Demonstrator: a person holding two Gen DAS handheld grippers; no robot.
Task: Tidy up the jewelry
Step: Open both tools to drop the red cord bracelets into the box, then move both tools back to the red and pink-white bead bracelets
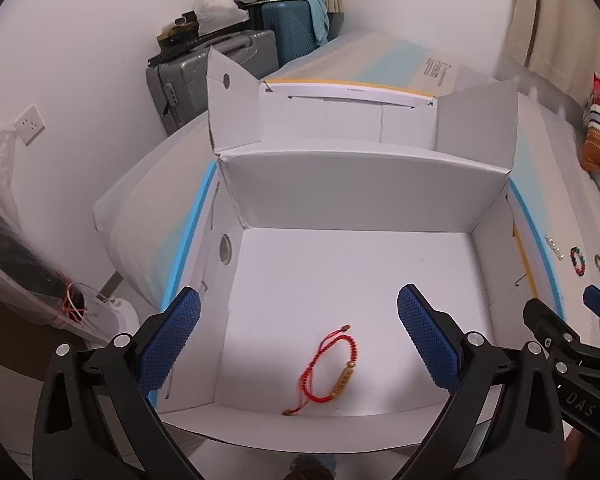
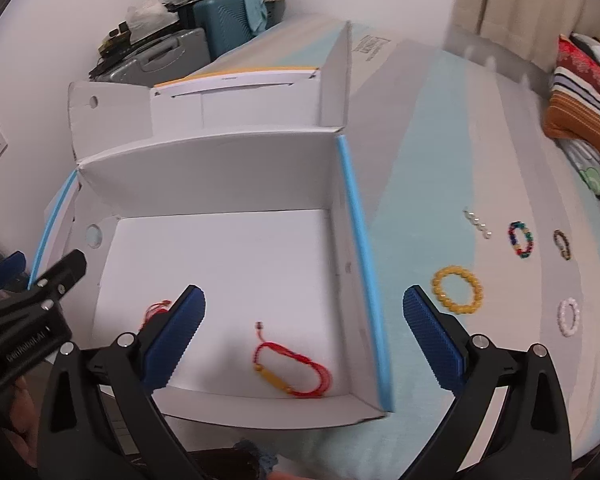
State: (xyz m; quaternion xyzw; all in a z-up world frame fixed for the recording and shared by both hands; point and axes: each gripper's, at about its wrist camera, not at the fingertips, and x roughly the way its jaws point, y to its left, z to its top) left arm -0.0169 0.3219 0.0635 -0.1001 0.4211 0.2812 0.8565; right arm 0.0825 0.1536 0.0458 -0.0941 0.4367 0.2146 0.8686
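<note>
the left gripper (image 1: 300, 340) stands wide with nothing between its blue pads (image 1: 172, 336), poised above the near end of the white cardboard box (image 1: 364, 196). the right gripper (image 2: 304, 336) is just as wide and just as empty, straddling the box's blue-edged right wall (image 2: 360, 264).

directly under the left gripper a red cord bracelet (image 1: 332, 368) with a gold tube bead lies flat on the box floor. the right view shows a second red cord bracelet (image 2: 292, 372) near the right wall, and a bit of the first peeking out beside the left pad.

outside the box, on the pale bedcover (image 2: 420, 160), the rest wait: a yellow bead bracelet (image 2: 457, 289) just beside the right pad, a white bead bracelet (image 2: 568, 317), a multicoloured one (image 2: 522, 239), a dark one (image 2: 562, 245) and a short row of pearls (image 2: 477, 224).

these look light and limp. the bead rings should be slippery and roll between pads, so pinching across one side of the ring, squeezing cord and beads together, seems safest. the soft bedcover may give under a downward press.
</note>
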